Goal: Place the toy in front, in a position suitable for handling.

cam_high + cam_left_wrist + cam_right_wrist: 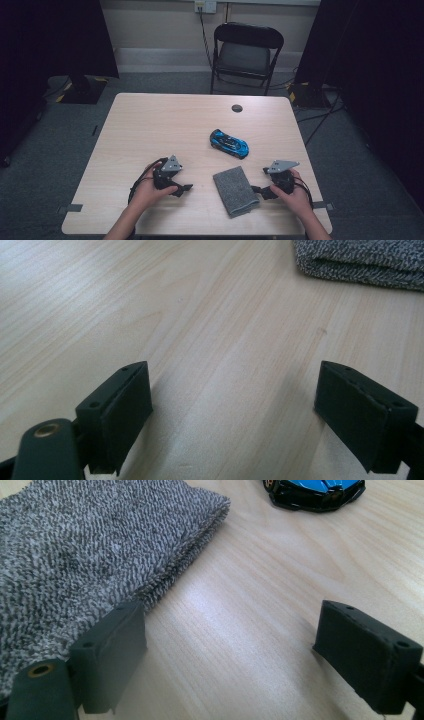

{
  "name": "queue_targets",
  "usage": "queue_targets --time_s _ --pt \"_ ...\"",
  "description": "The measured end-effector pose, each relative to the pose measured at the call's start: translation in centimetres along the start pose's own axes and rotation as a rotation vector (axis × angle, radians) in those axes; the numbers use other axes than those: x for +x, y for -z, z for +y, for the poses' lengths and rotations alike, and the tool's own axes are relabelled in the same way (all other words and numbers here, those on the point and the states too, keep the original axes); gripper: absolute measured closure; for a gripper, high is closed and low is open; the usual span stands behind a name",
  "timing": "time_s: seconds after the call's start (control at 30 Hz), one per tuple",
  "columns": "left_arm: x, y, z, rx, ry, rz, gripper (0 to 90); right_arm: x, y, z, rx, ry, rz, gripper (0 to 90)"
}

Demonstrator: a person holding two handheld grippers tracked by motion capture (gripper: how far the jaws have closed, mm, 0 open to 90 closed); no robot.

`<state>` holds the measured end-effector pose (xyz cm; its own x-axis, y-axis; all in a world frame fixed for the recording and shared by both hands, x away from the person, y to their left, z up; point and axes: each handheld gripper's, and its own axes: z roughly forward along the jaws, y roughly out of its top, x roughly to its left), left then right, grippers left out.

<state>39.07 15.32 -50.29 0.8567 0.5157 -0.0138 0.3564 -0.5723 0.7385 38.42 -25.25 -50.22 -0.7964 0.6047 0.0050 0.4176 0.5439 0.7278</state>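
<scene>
In the high view, a person is sitting at the near edge of a table [150, 120], holding a gripper in each hand. The left gripper [184, 189] is lying low near the front edge, its jaws pointing toward the cloth [236, 190]. The right gripper [257, 190] is facing it from the other side, its tips just beside the cloth's right edge. The folded grey cloth is lying between the two grippers. A blue car [229, 143] is sitting farther back, apart from the cloth. A chair [246, 52] is standing beyond the table.

In the left gripper view, the left gripper [232, 415] is hovering over bare wood with its jaws spread wide and nothing between them. The cloth [360, 262] is showing at the top right, well ahead of the jaws.

In the right gripper view, the right gripper [230, 655] is also standing wide, gripping nothing. One jaw is sitting right at the edge of the cloth [85, 550]; whether it is touching is hard to tell. The other jaw is hanging over bare wood. The car [315, 490] is showing at the top edge.
</scene>
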Motion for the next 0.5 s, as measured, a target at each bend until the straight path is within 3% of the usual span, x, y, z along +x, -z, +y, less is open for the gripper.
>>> queue_targets --time_s 0.5 --pt "0.01 0.01 0.00 0.000 0.001 0.000 14.7 -0.19 0.18 -0.15 -0.001 -0.005 0.000 12.7"
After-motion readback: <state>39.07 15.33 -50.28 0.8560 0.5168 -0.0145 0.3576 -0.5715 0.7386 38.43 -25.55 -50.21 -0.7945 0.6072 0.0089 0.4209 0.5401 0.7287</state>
